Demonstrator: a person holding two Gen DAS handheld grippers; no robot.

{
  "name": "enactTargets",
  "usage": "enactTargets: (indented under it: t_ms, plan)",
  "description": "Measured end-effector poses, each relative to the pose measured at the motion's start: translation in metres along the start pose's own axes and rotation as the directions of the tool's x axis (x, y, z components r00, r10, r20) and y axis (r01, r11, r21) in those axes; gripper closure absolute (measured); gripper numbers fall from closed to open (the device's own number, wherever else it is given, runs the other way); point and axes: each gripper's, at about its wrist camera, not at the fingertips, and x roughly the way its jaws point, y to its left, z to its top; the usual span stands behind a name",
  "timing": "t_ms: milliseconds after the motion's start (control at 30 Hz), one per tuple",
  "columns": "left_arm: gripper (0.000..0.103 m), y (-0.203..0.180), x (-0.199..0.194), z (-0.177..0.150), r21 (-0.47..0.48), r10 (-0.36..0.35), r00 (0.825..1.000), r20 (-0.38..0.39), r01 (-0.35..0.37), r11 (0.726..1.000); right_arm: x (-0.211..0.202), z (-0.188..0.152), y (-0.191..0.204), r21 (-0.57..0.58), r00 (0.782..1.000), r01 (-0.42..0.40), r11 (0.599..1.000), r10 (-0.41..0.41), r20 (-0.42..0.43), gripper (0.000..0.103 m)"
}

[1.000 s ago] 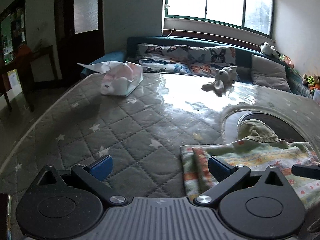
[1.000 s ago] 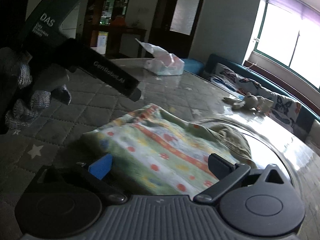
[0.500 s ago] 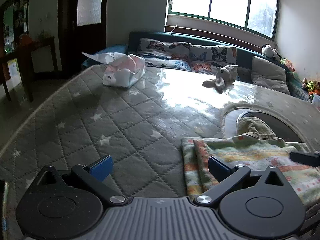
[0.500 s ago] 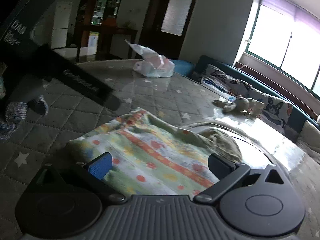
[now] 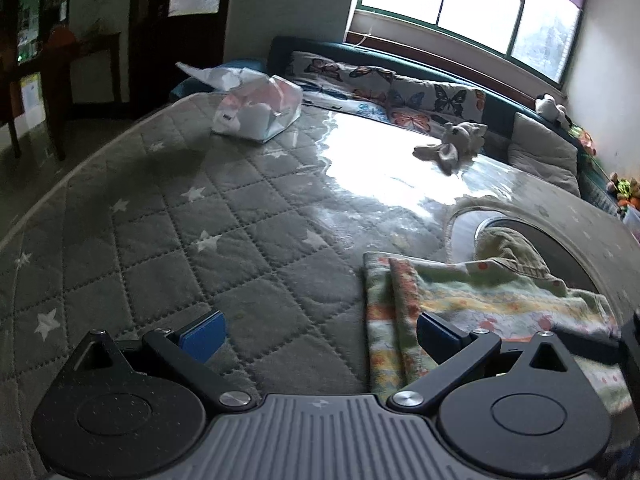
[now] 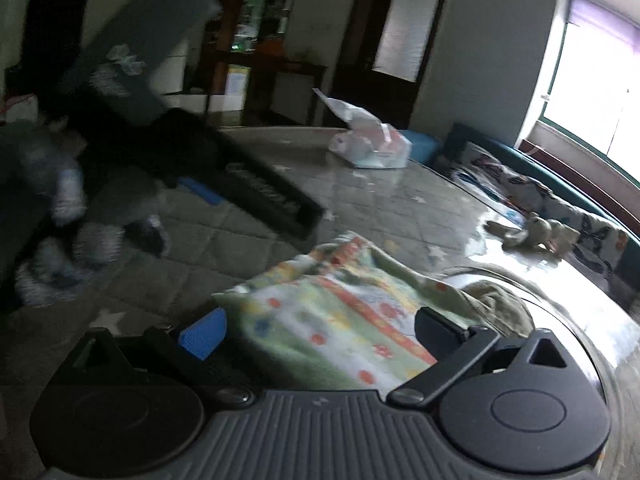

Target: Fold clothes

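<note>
A folded pastel garment (image 5: pixel 476 300) with orange stripes and dots lies on the grey quilted mattress (image 5: pixel 200 216), with an olive garment (image 5: pixel 508 248) bunched behind it. My left gripper (image 5: pixel 318 330) is open just above the mattress, its right finger over the garment's left edge. In the right wrist view the same folded garment (image 6: pixel 344 312) lies between the spread fingers of my open right gripper (image 6: pixel 320 330). The left gripper (image 6: pixel 256 192) shows there blurred at the left, held by a gloved hand (image 6: pixel 72 208).
A white plastic bag (image 5: pixel 256 104) sits at the mattress's far left, and a plush toy (image 5: pixel 452 146) at the far right. Butterfly pillows (image 5: pixel 400 92) and a sofa run under the window. A round dark recess (image 5: pixel 532 236) lies behind the clothes. A wooden table (image 5: pixel 60 64) stands off the bed's left.
The left gripper has lifted and drawn back to the left, away from the garment. The right gripper has also pulled back slightly. The garment stays folded in place.
</note>
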Motion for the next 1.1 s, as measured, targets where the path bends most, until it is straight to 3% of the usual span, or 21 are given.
enactTargets:
  t_ms: [233,367,433,567,600,833,1000,1100]
  plan:
    - [0.000,0.001,-0.001,0.000,-0.008,-0.001,1.000,-0.001,0.001,1.000,0.007,0.004,0.021,-0.084,0.997,-0.070,0.994,0.067,-0.032,0.024]
    - [0.000,0.005,-0.002,0.002,-0.026,-0.015,1.000,-0.006,0.015,1.000,0.009,0.003,0.029,-0.130,0.995,-0.089,0.987,0.083,-0.050,0.050]
    - [0.000,0.008,-0.002,0.004,-0.044,-0.033,0.999,-0.009,0.032,0.999,0.009,0.003,0.032,-0.148,0.995,-0.092,0.985,0.085,-0.052,0.053]
    - [0.000,0.015,-0.002,0.006,-0.104,-0.079,0.996,-0.030,0.075,0.992,0.007,0.003,0.031,-0.141,0.995,-0.096,0.985,0.091,-0.042,0.076]
    - [0.000,0.017,-0.001,0.006,-0.122,-0.091,0.995,-0.036,0.086,0.989,0.006,0.004,0.030,-0.133,0.995,-0.097,0.986,0.093,-0.039,0.086]
    - [0.000,0.022,0.006,0.008,-0.261,-0.208,0.975,-0.083,0.181,0.948,-0.008,0.008,0.014,-0.036,0.993,-0.114,0.993,0.114,0.011,0.092]
    - [0.002,0.012,0.012,0.011,-0.292,-0.274,0.955,-0.110,0.233,0.928,-0.022,0.011,-0.002,0.034,0.991,-0.127,0.991,0.125,0.052,0.093]
    - [0.010,0.006,0.017,0.013,-0.316,-0.324,0.937,-0.130,0.270,0.909,-0.028,0.013,-0.011,0.060,0.990,-0.130,0.990,0.125,0.072,0.093]
